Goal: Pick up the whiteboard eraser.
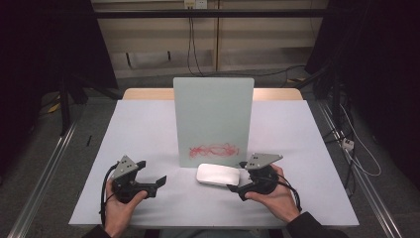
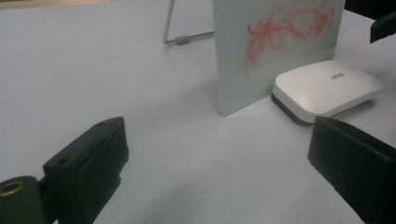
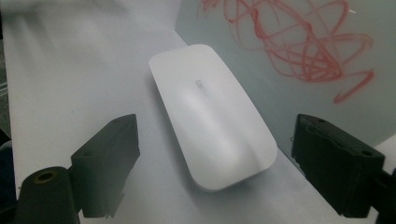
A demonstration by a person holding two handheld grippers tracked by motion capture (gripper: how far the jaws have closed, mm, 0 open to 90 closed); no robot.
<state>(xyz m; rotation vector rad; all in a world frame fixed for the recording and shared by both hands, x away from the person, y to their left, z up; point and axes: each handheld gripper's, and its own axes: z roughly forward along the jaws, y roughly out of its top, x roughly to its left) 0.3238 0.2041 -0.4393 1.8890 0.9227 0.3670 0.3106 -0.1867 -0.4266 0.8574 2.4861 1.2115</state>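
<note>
The white eraser (image 1: pixel 218 175) lies on the worktop (image 1: pixel 148 129) near its front edge, just before the upright board (image 1: pixel 214 119) with red scribble (image 1: pixel 214 149), its long axis running along the board's foot. The right gripper (image 1: pixel 236 188) is nearer, at the eraser's right end, jaws apart and astride that end without pressing it. The left gripper (image 1: pixel 159 182) waits wide and empty, well off toward the left.

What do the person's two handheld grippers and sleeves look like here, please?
Both the left gripper and right gripper are black, with blocky jaws, a grey three-cornered plate on top and a trailing black cable. The sleeves are dark.
</note>
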